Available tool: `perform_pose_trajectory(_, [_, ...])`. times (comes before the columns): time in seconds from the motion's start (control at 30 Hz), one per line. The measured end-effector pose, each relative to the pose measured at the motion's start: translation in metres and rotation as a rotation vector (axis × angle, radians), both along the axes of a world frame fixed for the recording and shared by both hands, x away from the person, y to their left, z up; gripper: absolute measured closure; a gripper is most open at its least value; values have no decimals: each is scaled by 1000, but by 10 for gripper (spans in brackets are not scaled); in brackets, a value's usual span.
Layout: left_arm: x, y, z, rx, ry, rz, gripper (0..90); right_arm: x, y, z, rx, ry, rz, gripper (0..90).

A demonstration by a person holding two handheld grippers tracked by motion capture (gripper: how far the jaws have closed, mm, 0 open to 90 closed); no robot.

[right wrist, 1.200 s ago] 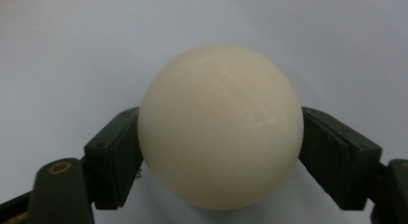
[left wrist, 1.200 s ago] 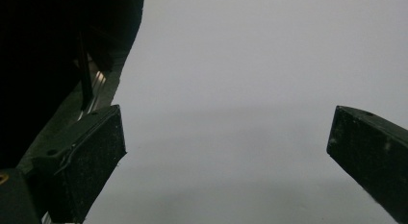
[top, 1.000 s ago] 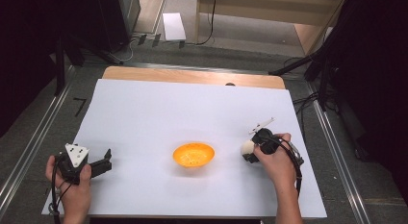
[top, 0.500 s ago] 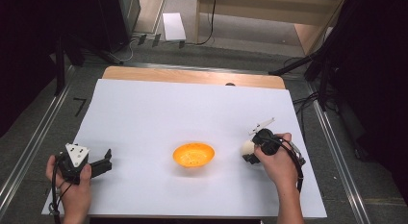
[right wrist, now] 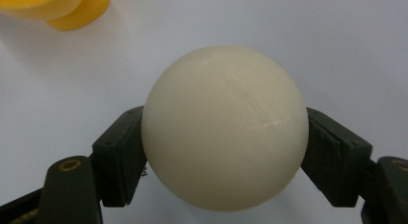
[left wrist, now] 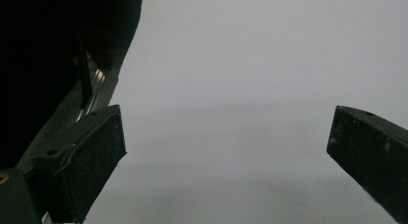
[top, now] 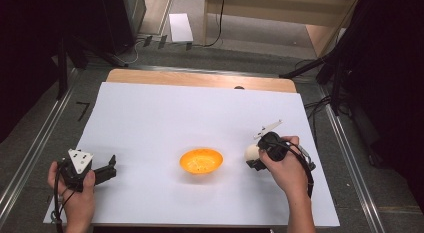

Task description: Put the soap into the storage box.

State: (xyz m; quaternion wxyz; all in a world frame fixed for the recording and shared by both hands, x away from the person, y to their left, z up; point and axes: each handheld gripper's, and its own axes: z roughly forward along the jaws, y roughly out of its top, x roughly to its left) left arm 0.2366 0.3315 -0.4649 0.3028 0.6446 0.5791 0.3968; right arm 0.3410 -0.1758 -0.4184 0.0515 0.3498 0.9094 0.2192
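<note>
a: state of the right tongs (top: 254, 158)?
b: clamped on the cream ball (right wrist: 225, 128), just right of the orange bowl (top: 201, 161) on the white surface (top: 190, 113).
a: left tongs (top: 107, 169)?
b: jaws apart, nothing between them, resting near the surface's left edge.

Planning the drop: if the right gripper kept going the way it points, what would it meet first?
Probably the orange bowl: the right gripper, shut on the white ball, points at it across bare white sheet. Depth is unclear.

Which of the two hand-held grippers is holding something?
The right hand-held gripper: its jaws clamp the cream ball. The left hand-held gripper stands open with nothing between its jaws.
</note>
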Motion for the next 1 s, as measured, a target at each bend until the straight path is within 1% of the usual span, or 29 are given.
perform_pose_trajectory(0.2, [-1, 1, 0, -9, -7, -3, 3, -2, 8, 7, 4, 4, 27, 244])
perform_pose_trajectory(0.23, [-1, 1, 0, -11, -7, -5, 3, -2, 12, 9, 8, 8, 40, 244])
perform_pose_trajectory(0.3, [-1, 1, 0, -11, -10, -7, 3, -2, 15, 11, 7, 11, 50, 244])
perform_pose_trajectory(0.43, [-1, 1, 0, -12, -9, -13, 3, -3, 20, 14, -4, 14, 56, 244])
perform_pose_trajectory(0.47, [-1, 1, 0, -13, -7, -14, 3, -3, 24, 15, 1, 18, 67, 244])
perform_pose_trajectory(0.6, [-1, 1, 0, -12, -6, -15, 3, -4, 30, 18, 7, 21, 76, 244])
perform_pose_trajectory(0.87, [-1, 1, 0, -6, -9, -16, 3, -7, 39, 26, 20, 18, 106, 245])
perform_pose_trajectory(1.0, [-1, 2, 0, -17, -4, -14, 3, -9, 43, 32, 28, 7, 119, 245])
